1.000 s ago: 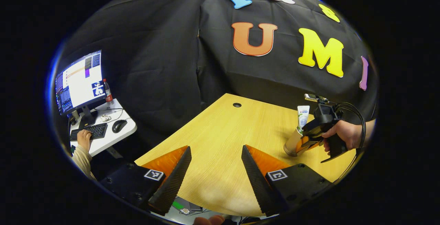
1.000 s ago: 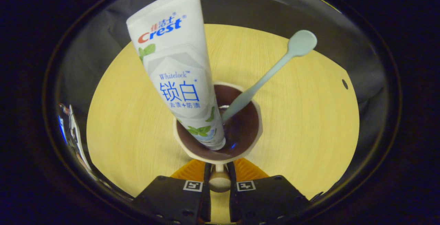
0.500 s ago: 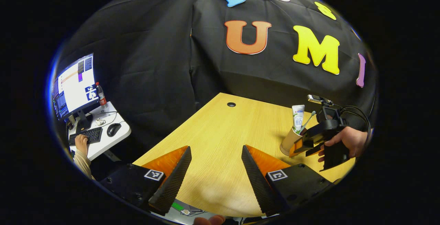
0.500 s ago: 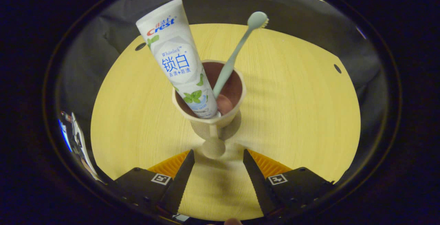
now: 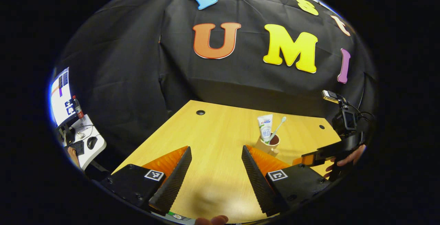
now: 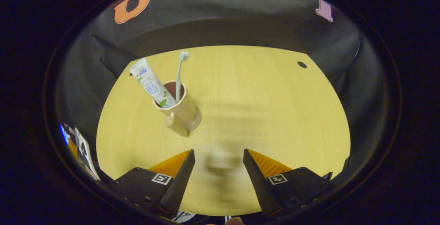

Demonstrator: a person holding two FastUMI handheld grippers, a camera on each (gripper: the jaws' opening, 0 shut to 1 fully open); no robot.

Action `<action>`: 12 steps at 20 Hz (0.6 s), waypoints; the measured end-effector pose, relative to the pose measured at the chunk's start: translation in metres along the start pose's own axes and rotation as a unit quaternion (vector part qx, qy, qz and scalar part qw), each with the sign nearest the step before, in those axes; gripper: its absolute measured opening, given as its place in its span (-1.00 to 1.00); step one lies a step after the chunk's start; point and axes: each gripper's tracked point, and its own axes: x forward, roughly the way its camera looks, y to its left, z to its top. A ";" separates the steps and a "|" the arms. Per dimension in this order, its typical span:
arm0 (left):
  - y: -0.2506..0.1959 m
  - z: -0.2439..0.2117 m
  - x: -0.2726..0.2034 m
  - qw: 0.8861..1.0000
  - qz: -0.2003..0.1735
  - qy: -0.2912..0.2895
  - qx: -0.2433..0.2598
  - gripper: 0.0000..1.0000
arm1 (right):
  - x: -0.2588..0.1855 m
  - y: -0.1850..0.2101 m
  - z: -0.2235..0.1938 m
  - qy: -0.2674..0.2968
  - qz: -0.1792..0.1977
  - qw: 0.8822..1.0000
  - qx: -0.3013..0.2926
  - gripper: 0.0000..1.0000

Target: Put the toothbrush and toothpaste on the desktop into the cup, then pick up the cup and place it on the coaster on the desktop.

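Cup stands upright on the wooden desktop in the left gripper view, toward the far right part of the surface, short of the back edge. Toothpaste and toothbrush stick up out of it, the tube on the left, the brush leaning right. The left gripper hangs over the near edge with its fingers spread wide and nothing between them. Further right, beside the right edge, the right gripper shows with a hand around its grip, apart from the cup. A small hole sits near the far left corner of the surface, another near the far right corner. Off the left edge a side table carries a monitor, a bottle, a keyboard and a mouse.

In the right gripper view the cup stands left of the middle of the desktop, its handle turned toward the near edge. The base looks slightly wider, but whether a coaster lies under it cannot be told. The toothpaste leans left over the rim; the toothbrush rises nearly straight, head up. The right gripper is over the near edge, its fingers wide apart and empty, well clear of the cup. One hole marks the far right corner.
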 end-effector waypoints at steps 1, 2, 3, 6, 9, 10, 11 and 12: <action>-0.008 0.007 0.001 1.000 -0.006 -0.004 0.004 0.87 | -0.010 -0.009 0.007 -0.017 -0.005 1.000 0.002 0.73; -0.019 0.016 0.001 1.000 -0.012 -0.010 0.007 0.87 | -0.020 -0.021 0.016 -0.039 -0.011 0.999 0.001 0.73; -0.028 0.024 0.000 1.000 -0.020 -0.018 0.010 0.87 | -0.035 -0.031 0.027 -0.062 -0.014 0.998 0.001 0.72; -0.059 0.055 -0.004 0.998 -0.045 -0.040 0.009 0.87 | -0.093 -0.054 0.066 -0.152 -0.011 0.988 -0.009 0.71; -0.080 0.082 -0.013 0.997 -0.055 -0.060 0.015 0.86 | -0.164 -0.064 0.116 -0.267 -0.013 0.963 -0.022 0.72; -0.089 0.088 -0.017 0.996 -0.063 -0.065 0.011 0.87 | -0.186 -0.060 0.125 -0.300 -0.011 0.954 -0.023 0.72; -0.098 0.093 -0.022 0.995 -0.069 -0.069 0.010 0.87 | -0.203 -0.060 0.134 -0.328 -0.010 0.944 -0.025 0.72; -0.103 0.097 -0.024 0.995 -0.071 -0.075 0.012 0.87 | -0.215 -0.061 0.139 -0.349 -0.010 0.937 -0.025 0.71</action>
